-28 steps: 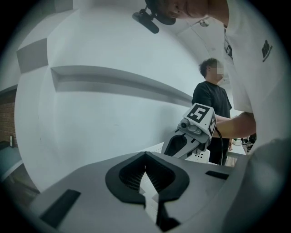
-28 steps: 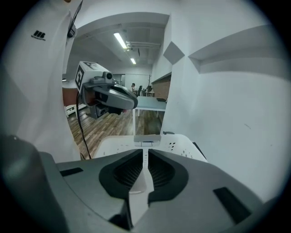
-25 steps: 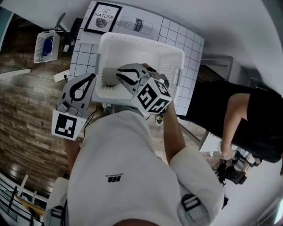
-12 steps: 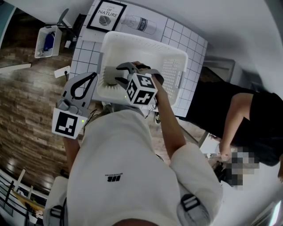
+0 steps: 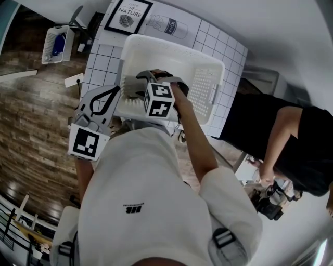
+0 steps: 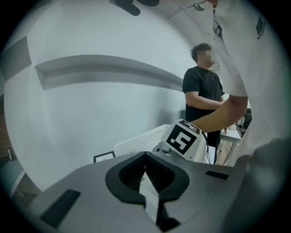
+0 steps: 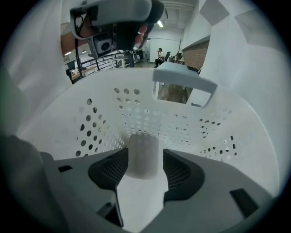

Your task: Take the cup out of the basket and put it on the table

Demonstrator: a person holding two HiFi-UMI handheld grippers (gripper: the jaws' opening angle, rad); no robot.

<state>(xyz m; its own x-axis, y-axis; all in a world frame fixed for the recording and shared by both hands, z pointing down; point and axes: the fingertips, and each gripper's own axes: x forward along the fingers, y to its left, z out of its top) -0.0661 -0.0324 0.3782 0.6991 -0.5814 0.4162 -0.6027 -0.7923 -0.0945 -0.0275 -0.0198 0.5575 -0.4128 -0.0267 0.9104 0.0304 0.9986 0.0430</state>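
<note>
A white perforated basket [image 5: 204, 85] stands on the tiled table. In it lies a pale grey ribbed cup [image 5: 129, 87], near the left wall. My right gripper [image 5: 137, 86] reaches down into the basket. In the right gripper view the cup [image 7: 143, 152] stands between the two dark pads of the right gripper [image 7: 144, 164], whose jaws are opening; a thin gap shows beside the cup. My left gripper [image 5: 111, 91] hangs outside the basket's left edge, shut and empty. In the left gripper view the left gripper [image 6: 145, 158] points past the basket [image 6: 138, 142].
The white grid-tiled table [image 5: 98, 65] carries a framed picture [image 5: 128, 15] and a lying milk bottle [image 5: 166, 26] behind the basket. A small basket [image 5: 53, 45] stands on the wooden floor at far left. A person in black [image 5: 291, 143] stands at the right.
My right gripper has moved left and deeper into the basket, up to the cup. The left gripper has shifted slightly up and right beside the basket.
</note>
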